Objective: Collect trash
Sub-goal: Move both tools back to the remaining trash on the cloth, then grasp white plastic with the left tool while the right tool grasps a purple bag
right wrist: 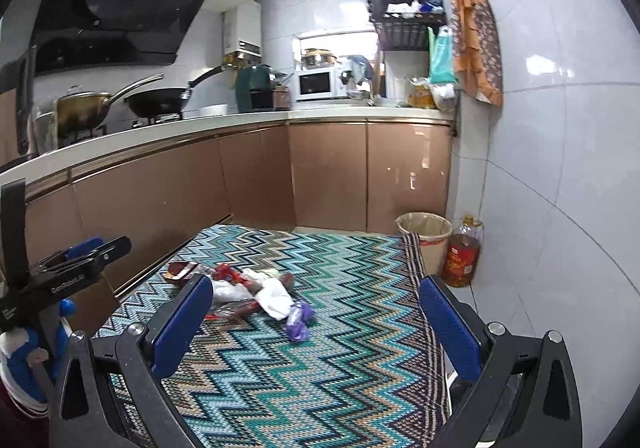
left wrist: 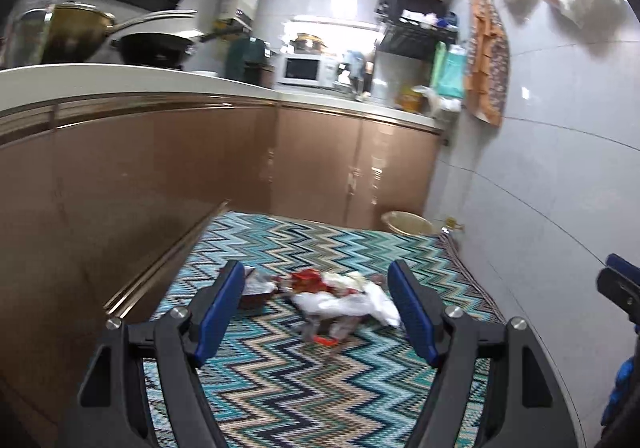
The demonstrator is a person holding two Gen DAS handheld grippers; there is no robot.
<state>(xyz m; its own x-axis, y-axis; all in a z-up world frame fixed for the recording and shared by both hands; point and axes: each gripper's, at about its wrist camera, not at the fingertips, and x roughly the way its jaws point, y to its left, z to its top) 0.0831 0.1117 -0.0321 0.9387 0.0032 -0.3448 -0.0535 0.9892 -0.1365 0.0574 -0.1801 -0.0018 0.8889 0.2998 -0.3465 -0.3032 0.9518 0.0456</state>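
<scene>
A pile of trash (left wrist: 336, 296) lies on the zigzag rug (left wrist: 304, 388): red and white wrappers, crumpled white paper, a dark red packet (left wrist: 256, 290). In the right wrist view the pile (right wrist: 248, 290) shows a purple wrapper (right wrist: 299, 318) at its near edge. A beige waste bin (right wrist: 425, 236) with a liner stands at the rug's far right corner; it also shows in the left wrist view (left wrist: 408, 223). My left gripper (left wrist: 316, 280) is open and empty, above the rug, just short of the pile. My right gripper (right wrist: 316, 292) is open and empty, farther back.
Brown cabinets (right wrist: 328, 175) under a white counter (right wrist: 240, 119) run along the left and back. Pans (right wrist: 156, 101) sit on the stove. An oil bottle (right wrist: 462, 254) stands beside the bin. A tiled wall (right wrist: 560, 167) closes the right side.
</scene>
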